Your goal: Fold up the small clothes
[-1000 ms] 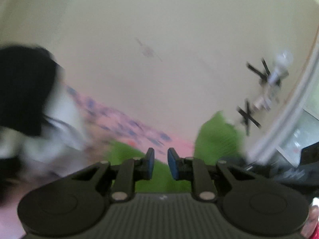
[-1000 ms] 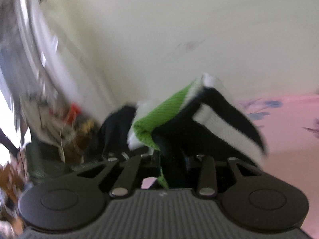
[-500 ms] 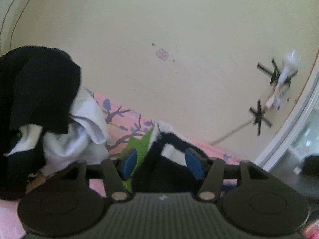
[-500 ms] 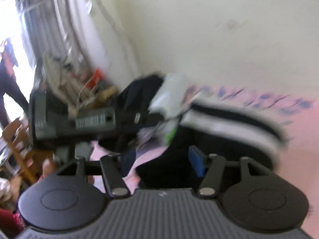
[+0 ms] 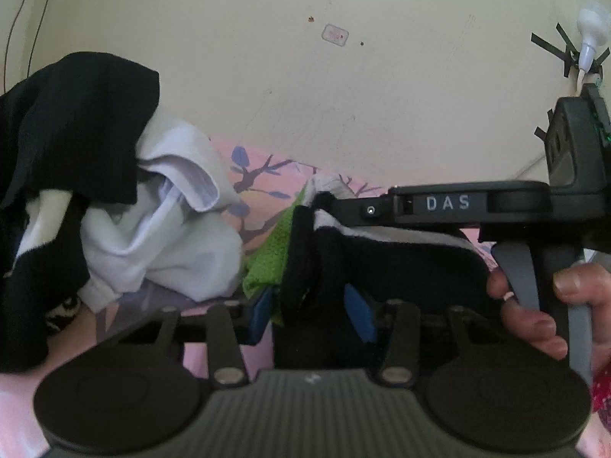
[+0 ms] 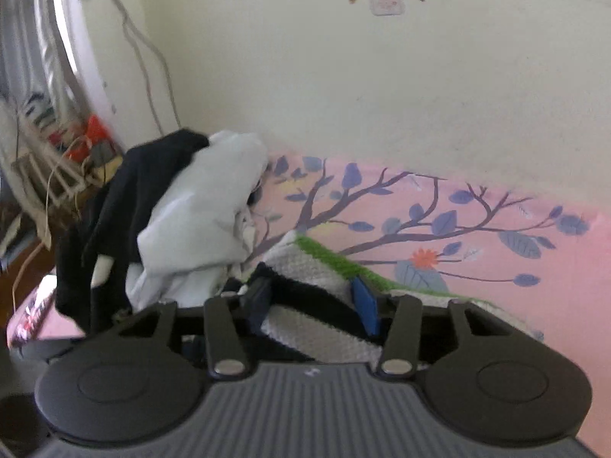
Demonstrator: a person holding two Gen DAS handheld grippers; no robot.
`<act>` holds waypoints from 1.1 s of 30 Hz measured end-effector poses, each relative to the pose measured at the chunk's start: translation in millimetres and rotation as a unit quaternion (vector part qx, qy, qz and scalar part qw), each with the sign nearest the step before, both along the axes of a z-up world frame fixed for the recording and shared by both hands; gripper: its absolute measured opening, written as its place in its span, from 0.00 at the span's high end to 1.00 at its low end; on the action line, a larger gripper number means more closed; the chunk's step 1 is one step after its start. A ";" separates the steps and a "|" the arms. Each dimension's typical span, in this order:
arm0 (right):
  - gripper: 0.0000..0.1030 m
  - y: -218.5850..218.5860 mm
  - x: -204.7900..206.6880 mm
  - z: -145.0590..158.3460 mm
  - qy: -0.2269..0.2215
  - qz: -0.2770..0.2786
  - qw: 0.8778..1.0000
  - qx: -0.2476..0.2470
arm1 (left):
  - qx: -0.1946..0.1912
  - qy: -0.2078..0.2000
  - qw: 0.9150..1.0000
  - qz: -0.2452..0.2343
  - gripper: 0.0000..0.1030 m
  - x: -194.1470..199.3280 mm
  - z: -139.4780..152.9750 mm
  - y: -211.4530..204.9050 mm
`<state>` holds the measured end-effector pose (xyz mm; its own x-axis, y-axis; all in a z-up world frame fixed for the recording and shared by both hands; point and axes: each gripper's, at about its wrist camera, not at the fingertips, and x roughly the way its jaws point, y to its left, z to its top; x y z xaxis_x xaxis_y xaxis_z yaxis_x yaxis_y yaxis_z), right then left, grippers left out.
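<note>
A small knit garment (image 5: 401,267) in green, black and white stripes lies bunched on the pink tree-print sheet (image 6: 496,286). My left gripper (image 5: 311,313) is low over its black part. Its blue pads stand on either side of the cloth and its jaws are closing. From the right, my right gripper (image 6: 311,305) straddles the striped knit (image 6: 301,263) in the same way, jaws also closing. In the left wrist view the right gripper's black body (image 5: 446,203) crosses above the garment, held by a hand (image 5: 534,316).
A heap of black clothes (image 5: 76,126) and white clothes (image 5: 172,236) sits on the sheet just left of the garment. A pale wall (image 6: 382,95) runs along the back. Cluttered shelves and cords (image 6: 76,133) stand at the far left.
A second ago the striped garment hung in the air from my shut right gripper. Both grippers have sunk, the garment now rests on the sheet, and both jaws stand wider apart.
</note>
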<state>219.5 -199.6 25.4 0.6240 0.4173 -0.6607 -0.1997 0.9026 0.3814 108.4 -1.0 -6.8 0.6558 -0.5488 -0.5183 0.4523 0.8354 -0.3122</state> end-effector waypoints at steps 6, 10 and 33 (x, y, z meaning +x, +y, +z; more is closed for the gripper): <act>0.66 -5.7 -16.4 -3.3 -0.028 -0.002 1.000 -0.011 | 0.011 0.000 1.000 0.006 0.37 0.5 -1.1 -2.0; 0.50 -12.3 -38.4 10.3 -0.055 -0.021 0.998 0.019 | -0.006 0.002 1.000 0.006 0.12 1.0 0.3 3.5; 0.24 -70.7 -152.5 -33.1 0.004 -0.108 0.986 0.130 | -0.029 0.065 0.997 -0.026 0.00 15.1 -13.9 5.1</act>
